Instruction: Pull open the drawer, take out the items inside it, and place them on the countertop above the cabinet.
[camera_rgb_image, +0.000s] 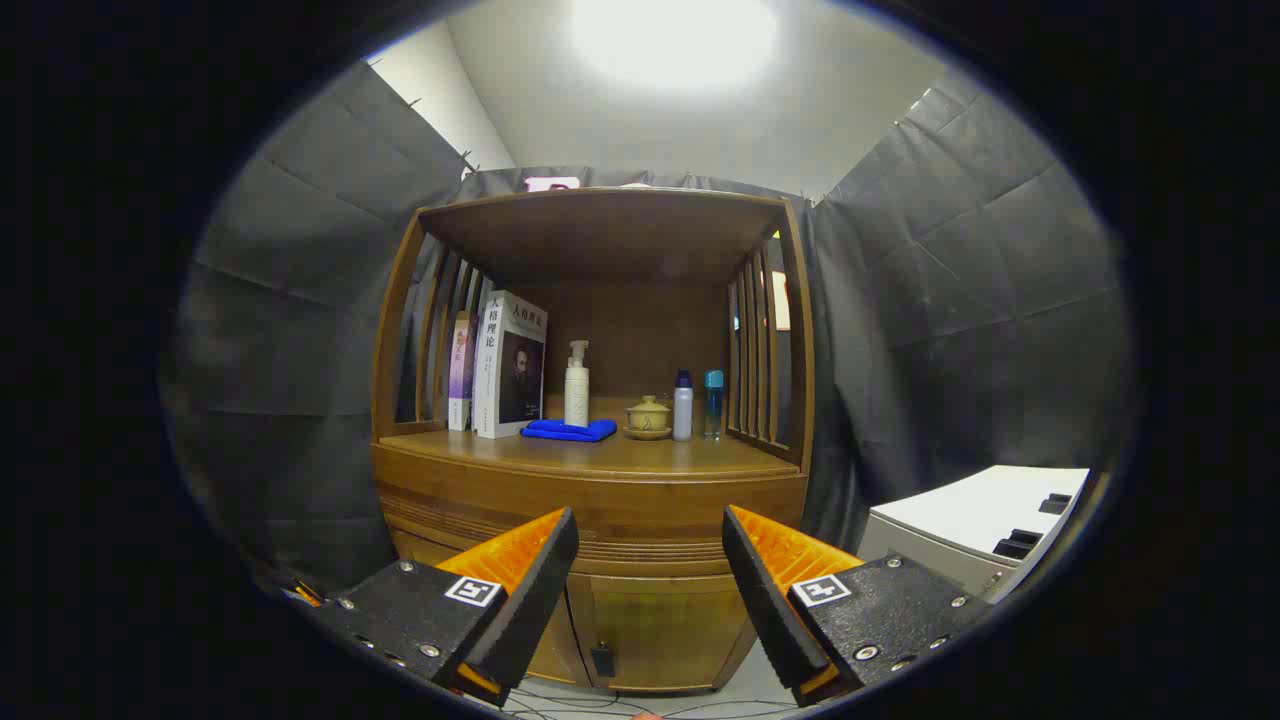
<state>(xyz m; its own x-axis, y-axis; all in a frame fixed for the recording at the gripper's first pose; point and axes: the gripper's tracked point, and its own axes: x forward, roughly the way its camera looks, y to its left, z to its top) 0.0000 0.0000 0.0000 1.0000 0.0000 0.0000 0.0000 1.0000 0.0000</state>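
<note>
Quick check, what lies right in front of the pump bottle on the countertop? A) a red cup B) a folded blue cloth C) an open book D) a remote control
B: a folded blue cloth lies just in front of the white pump bottle on the countertop, between the upright books and the small lidded cup; the tool is open, well short of the cabinet.

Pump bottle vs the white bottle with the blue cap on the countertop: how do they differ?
The pump bottle has a white pump head; the white bottle with the blue cap has a plain dark blue cap. The pump bottle is taller and stands behind the blue cloth; the capped one stands right of the lidded cup. Both are white and upright. The gripper is well short of them, jaws open.
</note>
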